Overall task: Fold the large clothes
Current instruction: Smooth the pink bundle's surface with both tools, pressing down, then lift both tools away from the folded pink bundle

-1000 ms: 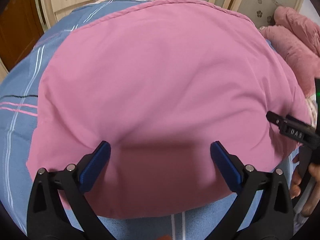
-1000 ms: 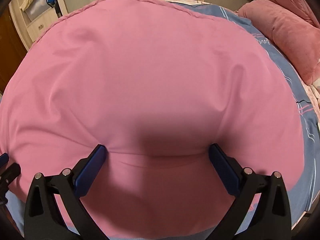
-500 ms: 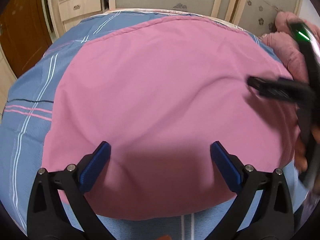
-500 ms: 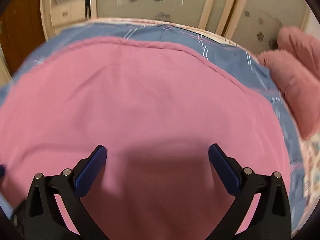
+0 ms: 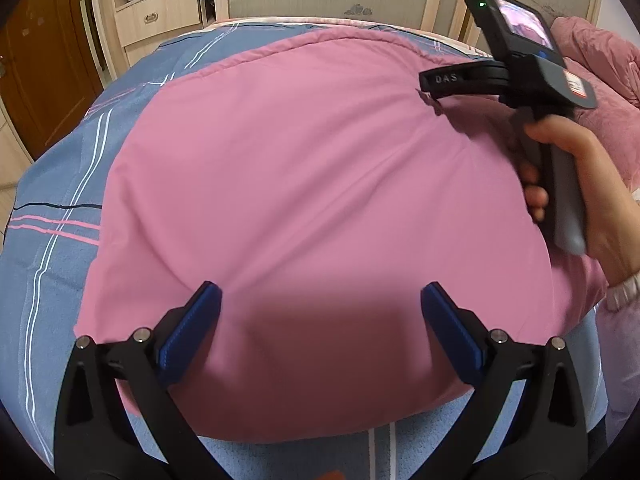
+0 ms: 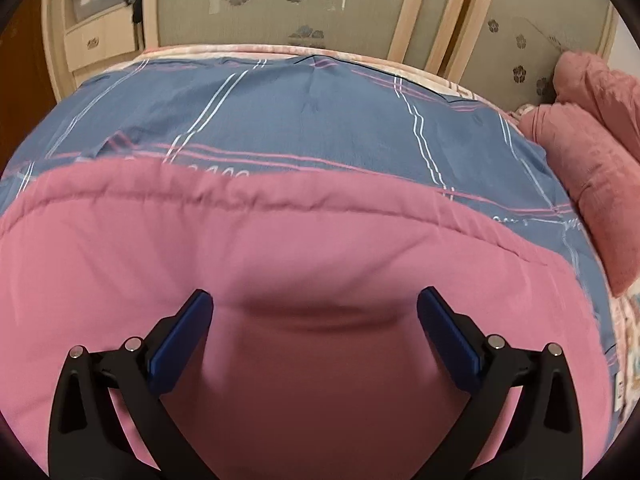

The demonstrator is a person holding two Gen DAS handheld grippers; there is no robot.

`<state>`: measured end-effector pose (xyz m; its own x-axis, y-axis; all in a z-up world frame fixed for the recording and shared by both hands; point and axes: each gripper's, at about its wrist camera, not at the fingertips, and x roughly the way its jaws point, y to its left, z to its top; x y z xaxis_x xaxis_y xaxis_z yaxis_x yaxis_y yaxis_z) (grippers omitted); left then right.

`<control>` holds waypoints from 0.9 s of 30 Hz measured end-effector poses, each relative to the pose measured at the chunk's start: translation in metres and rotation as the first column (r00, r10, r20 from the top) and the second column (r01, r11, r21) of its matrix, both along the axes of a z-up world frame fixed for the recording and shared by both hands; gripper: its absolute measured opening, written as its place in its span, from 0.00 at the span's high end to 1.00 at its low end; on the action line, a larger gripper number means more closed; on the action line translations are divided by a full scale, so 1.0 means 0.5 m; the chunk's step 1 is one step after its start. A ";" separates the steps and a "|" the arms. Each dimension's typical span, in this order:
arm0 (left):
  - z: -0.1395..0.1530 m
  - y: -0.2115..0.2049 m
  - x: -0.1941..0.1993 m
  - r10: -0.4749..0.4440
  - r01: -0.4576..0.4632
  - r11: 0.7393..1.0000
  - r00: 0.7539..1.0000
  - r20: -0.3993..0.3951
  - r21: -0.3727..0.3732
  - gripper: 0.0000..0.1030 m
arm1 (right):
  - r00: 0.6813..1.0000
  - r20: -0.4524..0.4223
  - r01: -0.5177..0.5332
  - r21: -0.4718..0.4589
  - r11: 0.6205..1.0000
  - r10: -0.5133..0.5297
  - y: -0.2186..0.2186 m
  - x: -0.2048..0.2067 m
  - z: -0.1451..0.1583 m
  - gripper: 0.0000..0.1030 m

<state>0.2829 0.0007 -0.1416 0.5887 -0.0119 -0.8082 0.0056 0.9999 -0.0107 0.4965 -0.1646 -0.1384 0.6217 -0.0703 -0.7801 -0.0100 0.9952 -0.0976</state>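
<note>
Left gripper (image 5: 320, 304) is hovering over the near part of the pink garment (image 5: 312, 208), jaws spread wide, nothing between the two blue pads (image 5: 192, 328), and whether the tips touch the cloth cannot be told from here. One garment, a big smooth pink piece, lying spread flat on the blue plaid bedspread (image 5: 60, 248), covering most of it, with bare bedspread showing on the garment's left and along its far hem.

Over on the garment's right, the right gripper (image 5: 430, 90) comes into the left wrist view, carried in the person's right hand (image 5: 576, 184). Its black fingers point left across the garment, and a small peak of pink cloth stands up right under the tip; from this side view the gap between the jaws is hidden. The right wrist view settles it: the right gripper (image 6: 314, 308) is wide open, two blue pads (image 6: 180, 344) well apart, no cloth caught between them, hanging over the garment (image 6: 280, 272) close to its far stitched hem, with a shallow crease lying just beyond the tips.

The count: two grippers, one garment, one bedspread (image 6: 312, 120). Beyond the garment's right edge, two pink pillows (image 6: 588, 168) lean together at the bed's edge. Past the garment's far hem stand wardrobe doors (image 6: 280, 4) with flower marks, and a drawer unit (image 5: 156, 20) to their left.
</note>
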 end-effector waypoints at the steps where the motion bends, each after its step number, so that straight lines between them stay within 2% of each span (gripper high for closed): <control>1: 0.000 -0.001 0.000 0.000 0.000 1.000 1.000 0.001 0.002 0.02 | 1.000 0.007 0.003 0.006 1.000 -0.003 -0.002 0.003 -0.001 0.01; 5: -0.001 0.007 0.000 0.006 -0.006 1.000 1.000 -0.003 -0.009 0.02 | 1.000 0.027 0.010 -0.010 1.000 -0.010 0.005 -0.014 0.011 0.01; 7: 0.002 0.017 -0.002 0.029 -0.029 0.999 1.000 -0.005 -0.037 0.02 | 0.998 0.065 0.024 0.022 0.999 -0.026 0.005 -0.042 0.043 0.01; 9: 0.012 0.033 -0.023 0.068 -0.068 0.994 0.998 0.001 -0.081 0.02 | 0.992 0.102 -0.091 0.141 0.986 0.077 0.033 -0.082 0.081 0.01; 11: 0.024 0.037 -0.050 0.087 -0.085 0.992 0.996 0.022 -0.099 0.02 | 0.977 0.099 -0.206 0.166 0.964 0.191 0.088 -0.107 0.105 0.01; 13: 0.030 0.048 -0.065 0.102 -0.098 0.988 0.994 0.028 -0.115 0.02 | 0.935 0.040 -0.354 0.101 0.930 0.352 0.187 -0.131 0.110 0.01; 14: 0.029 0.058 -0.068 0.108 -0.104 0.985 0.994 0.025 -0.139 0.02 | 0.894 -0.036 -0.443 0.066 0.894 0.446 0.251 -0.141 0.092 0.01; 16: 0.018 0.072 -0.061 0.105 -0.104 0.980 0.994 -0.006 -0.167 0.02 | 0.852 -0.121 -0.513 -0.005 0.859 0.508 0.326 -0.149 0.046 0.01; 17: 0.010 0.078 -0.055 0.099 -0.103 0.978 0.995 -0.031 -0.181 0.02 | 0.855 -0.129 -0.516 -0.094 0.852 0.503 0.363 -0.145 0.014 0.01; 18: 0.007 0.081 -0.053 0.095 -0.100 0.977 0.995 -0.037 -0.188 0.02 | 0.858 -0.113 -0.513 -0.117 0.851 0.501 0.376 -0.135 -0.001 0.01; 20: 0.011 0.083 -0.052 0.090 -0.093 0.979 0.996 -0.023 -0.183 0.02 | 0.871 -0.079 -0.489 -0.066 0.870 0.484 0.376 -0.095 -0.016 0.01; 21: 0.012 0.081 -0.050 0.085 -0.086 0.981 0.996 -0.015 -0.175 0.02 | 0.889 -0.066 -0.455 -0.008 0.890 0.454 0.364 -0.061 -0.018 0.01; 23: 0.010 0.076 -0.043 0.075 -0.075 0.986 0.997 -0.008 -0.152 0.02 | 0.912 -0.052 -0.405 0.049 0.913 0.407 0.353 -0.025 -0.021 0.01; 26: 0.008 0.059 -0.039 0.073 -0.073 0.994 0.997 0.003 -0.084 0.02 | 0.927 0.055 -0.370 -0.014 0.929 0.371 0.359 -0.043 0.008 0.01; 27: 0.008 0.055 -0.041 0.076 -0.075 0.995 0.997 0.013 -0.064 0.02 | 0.936 0.134 -0.325 -0.027 0.945 0.326 0.339 -0.067 0.030 0.01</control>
<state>0.2625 0.0282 -0.1376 0.6019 -0.0179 -0.7984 -0.0688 0.9949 -0.0741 0.4631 0.0051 -0.1232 0.7104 0.1505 -0.6875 -0.3197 0.9393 -0.1247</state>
